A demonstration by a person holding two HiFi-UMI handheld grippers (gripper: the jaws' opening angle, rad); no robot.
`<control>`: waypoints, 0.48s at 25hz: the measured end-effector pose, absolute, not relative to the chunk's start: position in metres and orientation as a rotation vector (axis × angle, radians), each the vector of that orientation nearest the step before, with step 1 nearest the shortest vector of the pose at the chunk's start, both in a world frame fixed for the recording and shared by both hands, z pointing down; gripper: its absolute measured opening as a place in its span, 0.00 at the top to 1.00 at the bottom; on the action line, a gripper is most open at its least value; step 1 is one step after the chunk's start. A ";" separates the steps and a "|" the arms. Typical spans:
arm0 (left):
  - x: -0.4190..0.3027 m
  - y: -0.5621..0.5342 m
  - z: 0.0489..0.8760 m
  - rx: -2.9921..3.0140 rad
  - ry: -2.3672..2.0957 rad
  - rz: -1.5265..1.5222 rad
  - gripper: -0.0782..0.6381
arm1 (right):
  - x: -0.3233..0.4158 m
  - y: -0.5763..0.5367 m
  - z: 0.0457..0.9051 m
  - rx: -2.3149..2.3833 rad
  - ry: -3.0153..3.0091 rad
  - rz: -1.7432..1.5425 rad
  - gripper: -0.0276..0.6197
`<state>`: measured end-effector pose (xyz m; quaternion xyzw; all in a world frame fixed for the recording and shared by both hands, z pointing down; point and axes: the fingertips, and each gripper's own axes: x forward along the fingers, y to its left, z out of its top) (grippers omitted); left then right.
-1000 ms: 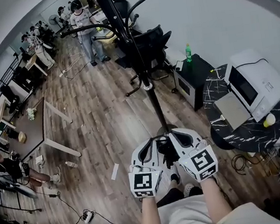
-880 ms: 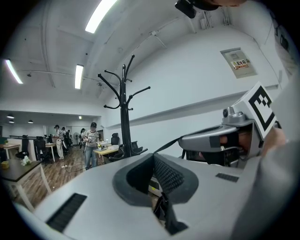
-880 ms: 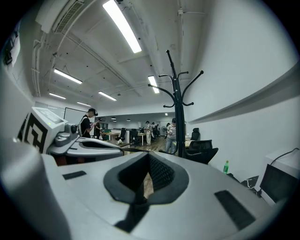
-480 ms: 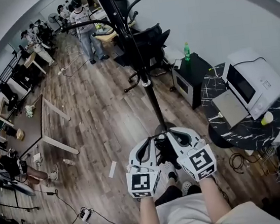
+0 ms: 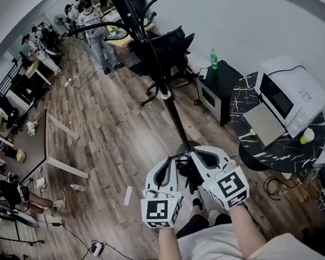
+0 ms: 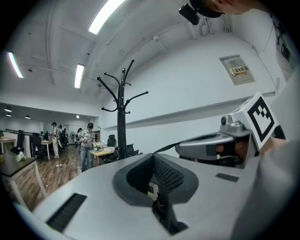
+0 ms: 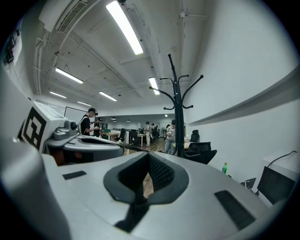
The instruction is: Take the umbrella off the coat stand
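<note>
The black coat stand (image 5: 153,68) rises from its base on the wooden floor just beyond my grippers. Its curved hooks show at the top in the left gripper view (image 6: 122,108) and the right gripper view (image 7: 178,103). I cannot tell an umbrella apart from the dark pole in any view. My left gripper (image 5: 174,163) and right gripper (image 5: 195,153) are held level side by side, close to my body and short of the stand. Both are shut with nothing between the jaws (image 6: 154,161) (image 7: 149,161).
A black office chair (image 5: 174,47) stands right behind the stand. A low black cabinet with a green bottle (image 5: 213,59) and a round dark marble table (image 5: 272,154) with a white appliance (image 5: 293,94) are on the right. A desk (image 5: 43,145) is at left, cables (image 5: 101,247) lie on the floor, and people (image 5: 93,28) stand far back.
Only the head view has shifted a little. Both grippers stay side by side and shut.
</note>
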<state>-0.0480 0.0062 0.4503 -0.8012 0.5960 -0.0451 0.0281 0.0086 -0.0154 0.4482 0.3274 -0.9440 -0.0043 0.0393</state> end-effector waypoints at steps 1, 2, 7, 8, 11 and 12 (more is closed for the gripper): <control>-0.047 0.006 0.450 -2.477 1.837 -0.138 0.86 | 0.009 -0.015 0.448 1.002 -2.893 -0.016 0.95; -0.046 0.006 0.449 -2.478 1.834 -0.141 0.86 | 0.010 -0.015 0.448 1.000 -2.891 -0.016 0.94; -0.044 0.005 0.448 -2.474 1.818 -0.160 0.86 | 0.011 -0.015 0.447 0.999 -2.898 -0.015 0.94; -0.044 0.004 0.448 -2.474 1.816 -0.163 0.86 | 0.011 -0.016 0.447 1.000 -2.897 -0.016 0.95; -0.044 0.004 0.450 -2.475 1.812 -0.165 0.86 | 0.011 -0.016 0.447 1.007 -2.884 -0.024 0.95; -0.044 0.004 0.451 -2.476 1.811 -0.166 0.86 | 0.011 -0.015 0.448 1.008 -2.883 -0.030 0.95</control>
